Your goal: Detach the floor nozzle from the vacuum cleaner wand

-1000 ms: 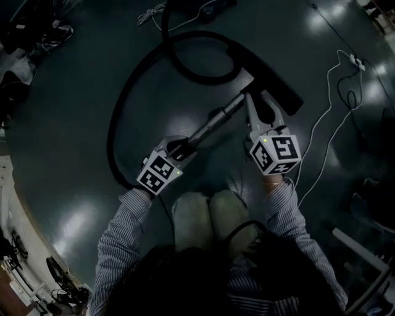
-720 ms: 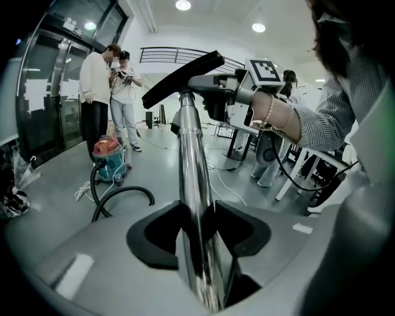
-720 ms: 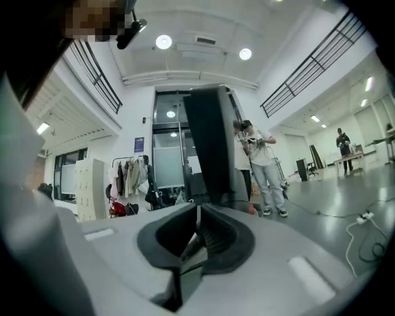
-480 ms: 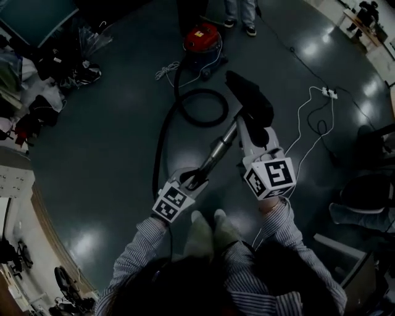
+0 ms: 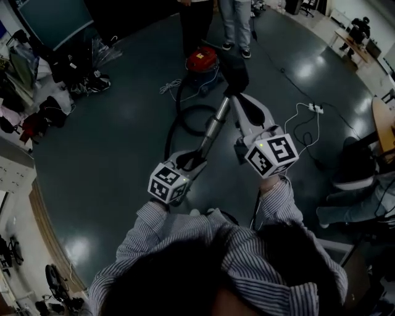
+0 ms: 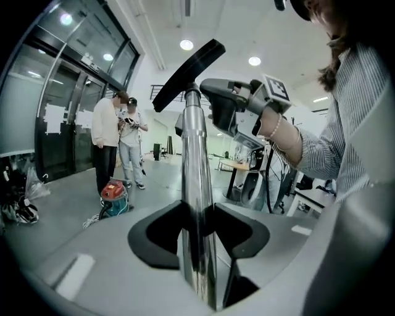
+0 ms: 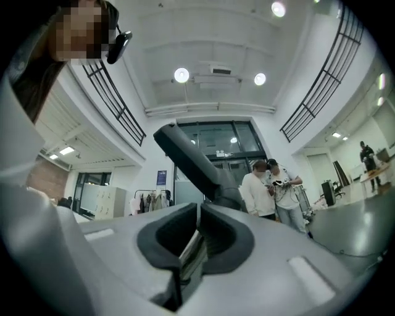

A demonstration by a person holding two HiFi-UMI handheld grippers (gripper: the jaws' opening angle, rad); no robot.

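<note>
In the head view the chrome wand [image 5: 213, 129] slants up from my left gripper [image 5: 191, 162] to the black floor nozzle [image 5: 234, 73], which is lifted off the floor. My left gripper [image 6: 199, 228] is shut on the wand [image 6: 196, 154], and its jaws are closing a little tighter. The nozzle [image 6: 188, 71] sits tilted on the wand's top end. My right gripper [image 5: 239, 100] reaches the wand's top, just under the nozzle. Its jaws [image 7: 197, 213] are shut, pad against pad, with the nozzle [image 7: 188, 157] right beyond the tips. I cannot tell whether they pinch anything.
A black hose [image 5: 179, 123] loops on the dark floor back to the red vacuum canister [image 5: 202, 60]. Two people [image 5: 197, 18] stand just behind it. A white cable with a power strip [image 5: 315, 109] lies to the right. Bags and clutter [image 5: 37, 117] line the left.
Both grippers have risen together, carrying the wand and nozzle up off the floor. The head camera has risen too, so much more of the room shows.
</note>
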